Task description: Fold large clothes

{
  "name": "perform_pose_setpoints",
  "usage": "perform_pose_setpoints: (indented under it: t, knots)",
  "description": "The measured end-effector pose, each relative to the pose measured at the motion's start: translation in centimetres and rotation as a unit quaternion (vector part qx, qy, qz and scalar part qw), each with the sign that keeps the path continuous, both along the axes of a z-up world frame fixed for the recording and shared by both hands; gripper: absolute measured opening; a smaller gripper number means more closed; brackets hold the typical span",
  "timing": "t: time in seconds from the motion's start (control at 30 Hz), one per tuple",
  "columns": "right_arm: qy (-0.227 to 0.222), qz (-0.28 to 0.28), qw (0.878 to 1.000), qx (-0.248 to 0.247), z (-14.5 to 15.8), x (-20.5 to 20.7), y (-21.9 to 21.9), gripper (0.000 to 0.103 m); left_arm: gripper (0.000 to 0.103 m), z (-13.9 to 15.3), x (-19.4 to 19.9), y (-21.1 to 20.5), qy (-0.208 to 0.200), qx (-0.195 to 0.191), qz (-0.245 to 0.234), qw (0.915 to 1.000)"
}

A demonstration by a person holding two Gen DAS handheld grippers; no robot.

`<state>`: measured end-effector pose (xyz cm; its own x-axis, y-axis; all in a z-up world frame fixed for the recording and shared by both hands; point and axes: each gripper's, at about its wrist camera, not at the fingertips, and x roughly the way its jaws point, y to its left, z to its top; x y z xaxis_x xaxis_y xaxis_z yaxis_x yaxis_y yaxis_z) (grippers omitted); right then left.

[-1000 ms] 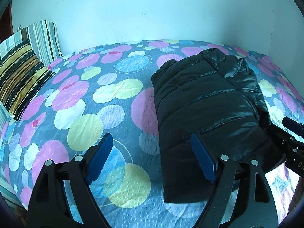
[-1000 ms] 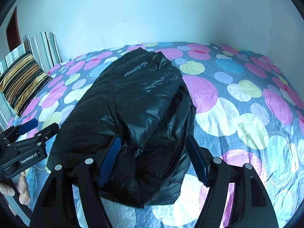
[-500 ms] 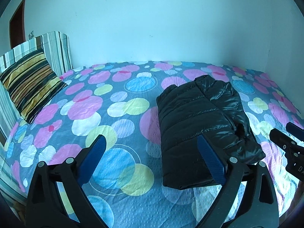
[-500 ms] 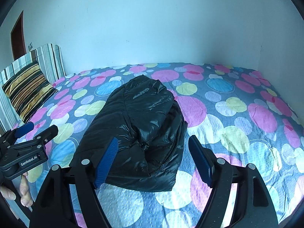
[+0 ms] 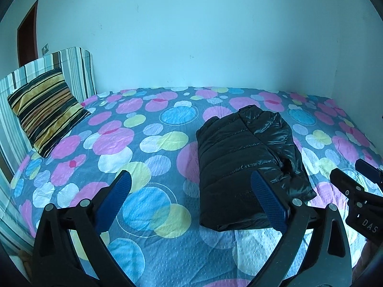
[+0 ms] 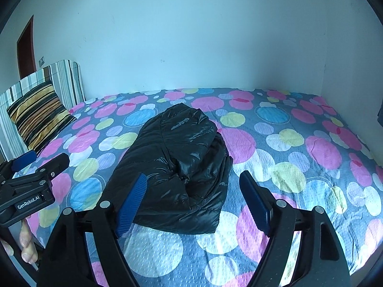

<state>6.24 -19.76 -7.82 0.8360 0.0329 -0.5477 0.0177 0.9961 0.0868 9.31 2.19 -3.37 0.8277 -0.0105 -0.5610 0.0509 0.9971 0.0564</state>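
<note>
Left wrist view: a striped cushion (image 5: 46,110) leans at the far left of the bed (image 5: 148,148). The left tongs (image 5: 191,191) hang spread and empty over the sheet, the folded black jacket (image 5: 246,165) lying right of centre, untouched. In the right wrist view the right tongs (image 6: 194,196) are spread too, holding nothing, above the jacket's near edge. The folding looks finished; judging by the compact bundle, the next move is only a tidy-up press or pulling away.

Spotted bed (image 5: 148,148) carries folded black jacket (image 5: 244,167) and striped cushion (image 5: 45,110)
</note>
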Motion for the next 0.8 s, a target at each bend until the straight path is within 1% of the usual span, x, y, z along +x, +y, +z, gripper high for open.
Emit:
perform_pose_setpoints:
  t: [0.43, 0.8]
  knots:
    - [-0.008, 0.002, 1.000, 0.001, 0.4, -0.9, 0.1, 0.079, 0.100, 0.4, -1.1, -0.5, -0.003, -0.007, 0.000, 1.0000]
    - [-0.010, 0.003, 1.000, 0.002, 0.6, -1.2, 0.3, 0.079, 0.100, 0.1, -1.1, -0.7, -0.001, -0.010, 0.003, 0.9999]
